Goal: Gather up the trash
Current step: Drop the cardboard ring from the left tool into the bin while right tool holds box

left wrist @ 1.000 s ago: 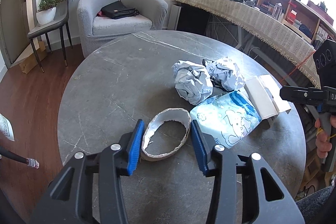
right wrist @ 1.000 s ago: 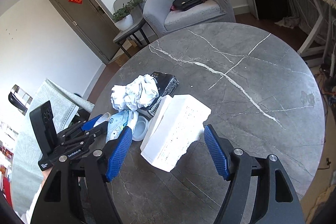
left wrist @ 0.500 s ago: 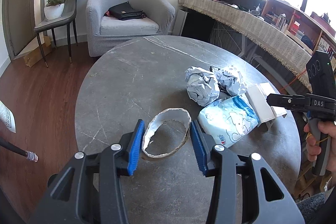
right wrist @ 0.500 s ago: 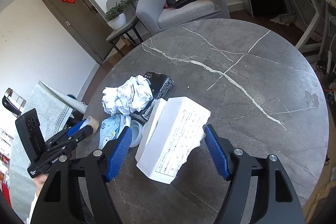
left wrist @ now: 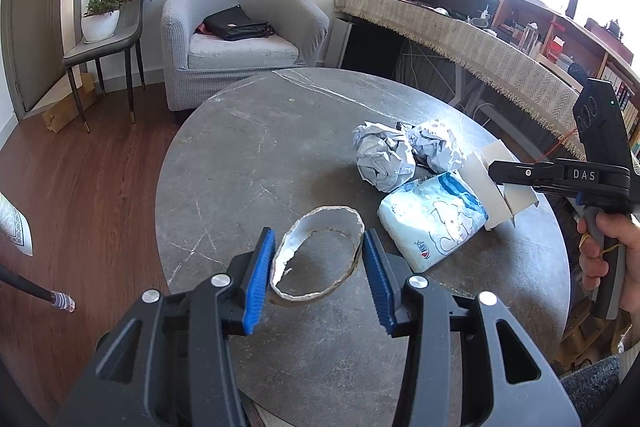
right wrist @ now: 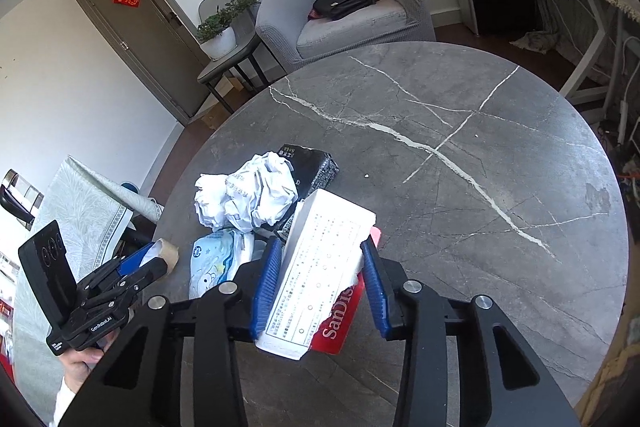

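Trash lies in a cluster near the edge of the round grey marble surface [right wrist: 480,131]: two crumpled paper balls [left wrist: 384,159], a black packet [right wrist: 316,167] partly under them, a soft blue-and-white tissue pack [left wrist: 432,219], a torn cardboard ring [left wrist: 320,259] and a white box [right wrist: 320,267] with red printed sides. The white box is a long block; in the right wrist view its long axis runs from the camera away toward the paper balls, leaning a little to the right, with its torn end nearest the camera. The right gripper [right wrist: 320,283] has just been closing, and its blue fingers [right wrist: 266,287] now press on the two long sides of the box, clamped on it. The left gripper [left wrist: 316,267] has its fingers [left wrist: 258,279] on either side of the cardboard ring, which is squeezed into an oval whose long axis points away from the camera; the pads touch its walls, holding it. The tissue pack lies just right of the ring, its long side angled toward the box. A hand [left wrist: 612,247] grips the right tool's handle.
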`<state>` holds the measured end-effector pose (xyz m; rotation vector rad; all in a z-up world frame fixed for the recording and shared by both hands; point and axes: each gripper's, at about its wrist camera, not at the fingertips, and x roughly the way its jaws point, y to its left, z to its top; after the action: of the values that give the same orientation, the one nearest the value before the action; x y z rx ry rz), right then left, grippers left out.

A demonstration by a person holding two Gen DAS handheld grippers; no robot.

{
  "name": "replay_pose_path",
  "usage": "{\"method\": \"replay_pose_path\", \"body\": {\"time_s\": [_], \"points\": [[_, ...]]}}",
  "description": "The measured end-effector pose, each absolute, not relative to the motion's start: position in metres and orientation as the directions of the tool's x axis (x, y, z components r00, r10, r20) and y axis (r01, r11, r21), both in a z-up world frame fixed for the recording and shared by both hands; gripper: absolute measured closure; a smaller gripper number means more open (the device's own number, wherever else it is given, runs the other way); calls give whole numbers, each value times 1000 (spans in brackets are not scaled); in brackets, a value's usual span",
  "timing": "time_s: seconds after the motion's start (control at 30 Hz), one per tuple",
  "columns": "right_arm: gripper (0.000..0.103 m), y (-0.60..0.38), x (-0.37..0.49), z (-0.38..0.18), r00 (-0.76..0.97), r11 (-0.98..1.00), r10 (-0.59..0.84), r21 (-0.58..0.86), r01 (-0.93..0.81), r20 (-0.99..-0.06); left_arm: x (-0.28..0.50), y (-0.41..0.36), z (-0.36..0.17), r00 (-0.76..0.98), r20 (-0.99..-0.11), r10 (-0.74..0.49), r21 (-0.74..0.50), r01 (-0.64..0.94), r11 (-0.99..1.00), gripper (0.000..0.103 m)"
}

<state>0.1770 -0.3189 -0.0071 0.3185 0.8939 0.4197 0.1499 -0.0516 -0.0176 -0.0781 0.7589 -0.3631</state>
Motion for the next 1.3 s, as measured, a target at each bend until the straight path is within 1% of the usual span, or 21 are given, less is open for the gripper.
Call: {"method": "replay_pose_path", "body": {"time_s": [0.23, 0.53, 0.7, 0.93, 1.3], "points": [[65, -319, 173, 8, 578, 873, 477, 431, -228, -662, 146, -40, -12, 675, -644, -359, -220, 286, 933, 56], [69, -300, 166, 34, 592, 861, 503, 427, -278, -629, 138, -24, -6, 689, -631, -355, -234, 267, 935, 56], [70, -281, 169, 29, 569, 867, 497, 397, -300, -655, 135, -16, -5, 690, -632, -353, -237, 261, 936, 56], [70, -265, 168, 40, 577, 852, 522, 413, -321, -628, 130, 0, -2, 703, -623, -342, -245, 240, 939, 56], [70, -213, 167, 50, 539, 812, 583, 419, -406, -608, 115, 46, -6, 716, -644, -269, -236, 148, 960, 56]]}}
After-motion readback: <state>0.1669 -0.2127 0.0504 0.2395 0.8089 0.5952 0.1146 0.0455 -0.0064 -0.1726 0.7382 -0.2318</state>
